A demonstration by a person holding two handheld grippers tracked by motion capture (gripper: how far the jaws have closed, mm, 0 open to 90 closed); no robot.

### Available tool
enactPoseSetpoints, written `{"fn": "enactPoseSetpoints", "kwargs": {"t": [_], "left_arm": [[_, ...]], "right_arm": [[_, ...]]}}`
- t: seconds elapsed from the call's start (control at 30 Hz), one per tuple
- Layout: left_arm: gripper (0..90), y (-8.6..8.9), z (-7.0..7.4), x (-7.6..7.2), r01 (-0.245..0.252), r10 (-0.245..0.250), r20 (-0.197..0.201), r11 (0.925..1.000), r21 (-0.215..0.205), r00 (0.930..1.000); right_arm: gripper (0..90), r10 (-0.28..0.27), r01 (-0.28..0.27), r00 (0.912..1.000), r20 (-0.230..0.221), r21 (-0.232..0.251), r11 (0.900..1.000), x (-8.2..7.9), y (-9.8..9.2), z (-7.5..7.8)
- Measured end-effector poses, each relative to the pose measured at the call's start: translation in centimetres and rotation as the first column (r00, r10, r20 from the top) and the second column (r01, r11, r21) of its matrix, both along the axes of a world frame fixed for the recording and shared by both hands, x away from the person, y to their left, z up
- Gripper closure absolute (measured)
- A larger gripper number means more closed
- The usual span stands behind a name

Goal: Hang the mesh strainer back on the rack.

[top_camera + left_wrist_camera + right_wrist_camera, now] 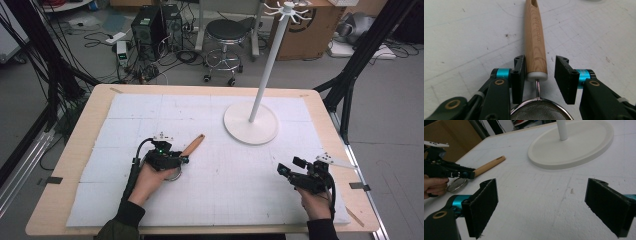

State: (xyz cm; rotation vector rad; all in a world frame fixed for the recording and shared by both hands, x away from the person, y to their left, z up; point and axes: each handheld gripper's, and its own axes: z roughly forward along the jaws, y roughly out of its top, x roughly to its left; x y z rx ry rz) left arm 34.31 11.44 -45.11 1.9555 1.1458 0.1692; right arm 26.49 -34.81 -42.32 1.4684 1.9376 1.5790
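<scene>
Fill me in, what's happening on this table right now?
A person holds a pair of tongs in each hand. The left tongs straddle the wooden handle of a small mesh strainer lying on the white mat. One pad looks against the wood, the other stands off, so it isn't gripped yet. The right tongs hang wide open and empty over the mat, facing a white hook stand.

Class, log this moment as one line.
left tongs: open around strainer handle | right tongs: open, empty | strainer on table | stand untouched
</scene>
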Motion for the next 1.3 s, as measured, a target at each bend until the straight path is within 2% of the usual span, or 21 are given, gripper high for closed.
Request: {"fn": "enactPoseSetpoints", "kwargs": {"t": [0.07, 0.2, 0.37, 0.43, 0.5, 0.57, 0.7, 0.83, 1.1, 1.13, 1.3], "left_arm": [[62.2, -0.4, 0.3, 0.1, 0.004, -0.004, -0.005, 0.9991, 0.042, 1.0000], [65.7, -1.5, 0.7, 0.0, 0.008, -0.011, 0.021, 0.9881, 0.154, 0.9997], [68.0, -1.6, 0.7, 0.1, 0.017, -0.022, 0.029, 0.9855, 0.169, 0.9993], [68.0, -2.0, 0.7, -0.2, 0.023, -0.035, 0.053, 0.9756, 0.218, 0.9980], [68.2, -2.3, 0.8, -0.2, 0.027, -0.043, 0.061, 0.9691, 0.245, 0.9972], [68.2, -2.3, 0.7, -0.3, 0.026, -0.044, 0.067, 0.9677, 0.251, 0.9968], [69.2, -2.2, 0.6, -0.3, 0.030, -0.049, 0.073, 0.9699, 0.242, 0.9962], [70.3, -2.6, 0.7, -0.6, 0.018, -0.045, 0.090, 0.9602, 0.279, 0.9949], [70.7, -2.8, 0.8, -0.6, 0.035, -0.068, 0.102, 0.9527, 0.302, 0.9924], [70.6, -2.8, 0.9, -0.5, 0.039, -0.071, 0.098, 0.9528, 0.301, 0.9926], [70.9, -2.1, 0.8, -0.2, 0.044, -0.062, 0.068, 0.9685, 0.245, 0.9957]], "right_arm": [[10.9, -0.001, 0.001, 1.0000, 0.004, -0.003, 1.000, 0.0, 0.0, 0.0], [10.9, -0.001, 0.001, 1.0000, 0.000, -0.003, 1.000, 0.0, 0.1, 0.0], [10.9, -0.002, 0.002, 1.0000, -0.001, -0.004, 1.000, 0.0, 0.0, 0.0], [10.9, -0.001, 0.001, 1.0000, 0.005, -0.003, 1.000, 0.0, 0.0, 0.0], [10.9, -0.001, 0.001, 1.0000, 0.007, -0.003, 1.000, 0.1, 0.0, 0.0], [10.9, 0.001, -0.001, 0.9999, 0.012, -0.003, 1.000, 0.0, 0.1, 0.1], [11.0, 0.000, 0.000, 1.0000, 0.010, 0.000, 1.000, 0.0, 0.2, 0.3], [11.1, 0.000, 0.000, 0.9999, 0.010, -0.004, 1.000, 0.0, 0.2, 0.2], [12.6, -0.001, 0.001, 0.9999, 0.013, -0.008, 1.000, 0.0, 0.0, 0.2], [12.6, -0.003, 0.003, 1.0000, 0.005, -0.005, 1.000, 0.0, 0.0, 0.1], [12.6, -0.001, 0.001, 0.9999, 0.012, -0.002, 1.000, 0.0, 0.0, 0.1]]}}
